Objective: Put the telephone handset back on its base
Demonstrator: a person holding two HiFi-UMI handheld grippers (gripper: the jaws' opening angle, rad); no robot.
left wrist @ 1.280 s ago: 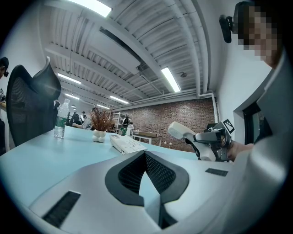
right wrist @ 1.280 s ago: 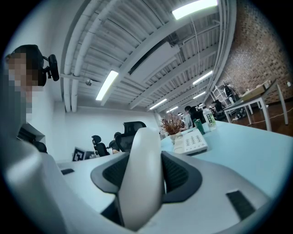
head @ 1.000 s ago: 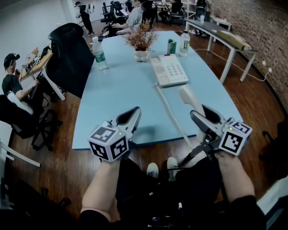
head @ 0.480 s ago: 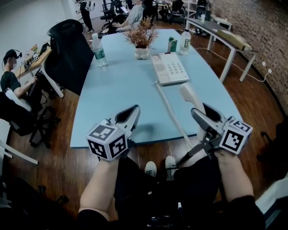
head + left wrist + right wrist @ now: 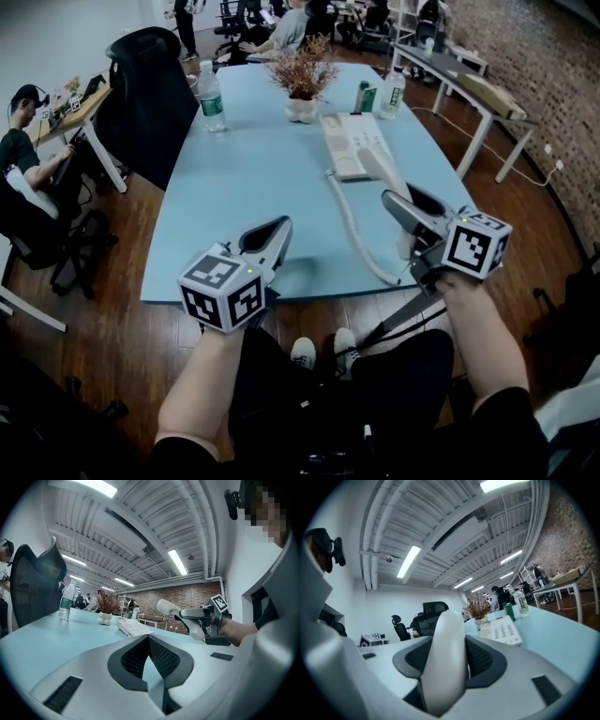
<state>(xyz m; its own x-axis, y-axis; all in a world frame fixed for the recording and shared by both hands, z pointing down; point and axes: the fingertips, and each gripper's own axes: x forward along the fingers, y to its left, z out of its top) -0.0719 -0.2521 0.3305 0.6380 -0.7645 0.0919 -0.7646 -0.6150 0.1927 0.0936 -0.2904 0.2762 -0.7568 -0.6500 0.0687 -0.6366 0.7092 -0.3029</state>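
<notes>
R claw [image 5: 396,202] clenched on handset [image 5: 445,658], held above surface [image 5: 246,192] just beside base [image 5: 349,142]; claw hides handset's mid part in head view. L claw [image 5: 277,231] pinched together, empty.

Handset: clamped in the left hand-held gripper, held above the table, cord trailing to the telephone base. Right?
Wrong gripper. The handset is clamped in the right hand-held gripper, as the right gripper view shows. The left hand-held gripper has its jaws together on nothing. The rest stands: the handset is above the table, and the cord trails to the telephone base.
</notes>
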